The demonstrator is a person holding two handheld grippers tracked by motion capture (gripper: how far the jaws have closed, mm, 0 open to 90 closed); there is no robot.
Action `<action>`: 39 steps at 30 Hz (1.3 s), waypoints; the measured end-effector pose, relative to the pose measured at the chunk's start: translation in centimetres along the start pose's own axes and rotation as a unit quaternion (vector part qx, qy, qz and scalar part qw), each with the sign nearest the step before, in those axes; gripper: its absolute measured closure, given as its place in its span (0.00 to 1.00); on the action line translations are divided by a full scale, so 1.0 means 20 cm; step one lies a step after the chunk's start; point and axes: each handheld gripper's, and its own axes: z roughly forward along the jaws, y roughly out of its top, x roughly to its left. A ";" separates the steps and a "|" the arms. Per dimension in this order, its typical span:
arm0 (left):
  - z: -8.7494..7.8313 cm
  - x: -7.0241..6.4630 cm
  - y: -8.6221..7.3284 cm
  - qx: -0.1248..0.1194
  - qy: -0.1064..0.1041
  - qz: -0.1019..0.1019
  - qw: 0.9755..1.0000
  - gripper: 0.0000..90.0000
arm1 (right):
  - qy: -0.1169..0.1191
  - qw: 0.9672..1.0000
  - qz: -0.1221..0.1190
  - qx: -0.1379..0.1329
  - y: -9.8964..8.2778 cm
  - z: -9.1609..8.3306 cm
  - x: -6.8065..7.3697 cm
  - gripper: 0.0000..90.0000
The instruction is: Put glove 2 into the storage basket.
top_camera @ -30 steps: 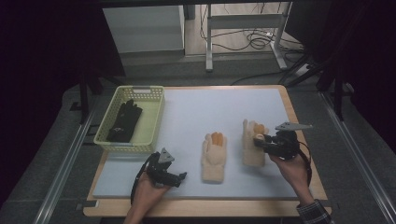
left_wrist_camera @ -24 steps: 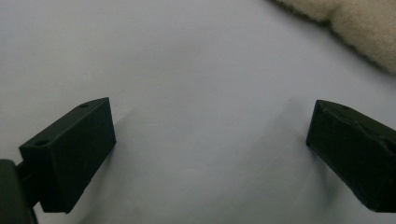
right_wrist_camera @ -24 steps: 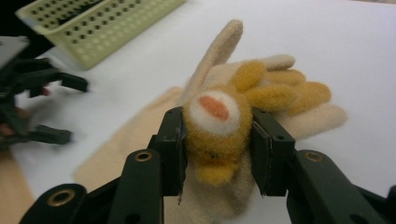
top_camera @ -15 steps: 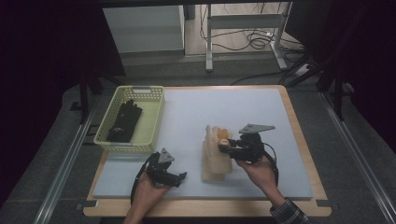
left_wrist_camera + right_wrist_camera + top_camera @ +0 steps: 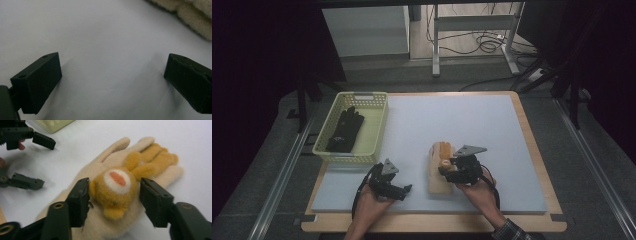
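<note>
Lower centre of the high view, the right gripper (image 5: 447,169) sits over the stacked cream gloves (image 5: 439,172), its jaws just opened and now straddling the orange paw patch (image 5: 117,186) without pinching. The left gripper (image 5: 404,189) waits wide and empty at lower left. Risk: lifting away could snag fuzz and slide the top glove off its partner.

Cream knit gloves (image 5: 439,172), stacked as one pile, lying flat on the white mat near the table's front edge, fingers pointing away from the person. Top glove (image 5: 117,187) has an orange fuzzy paw patch w/ a white oval and pink-orange centre on it; orange fuzz runs up the fingers. Cuff end toward the person.
</note>
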 end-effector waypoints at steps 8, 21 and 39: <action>0.00 0.00 0.00 0.000 0.000 0.000 1.000 0.02 | 0.011 0.998 -0.057 -0.005 0.04 -0.01 -0.03 0.46; 0.00 0.00 0.00 -0.003 0.000 -0.003 1.000 0.02 | 0.014 0.998 -0.058 -0.007 0.00 -0.06 -0.07 0.50; 0.00 0.00 0.00 -0.002 0.000 -0.002 1.000 0.02 | 0.038 0.996 -0.059 0.048 -0.24 -0.11 -0.13 0.98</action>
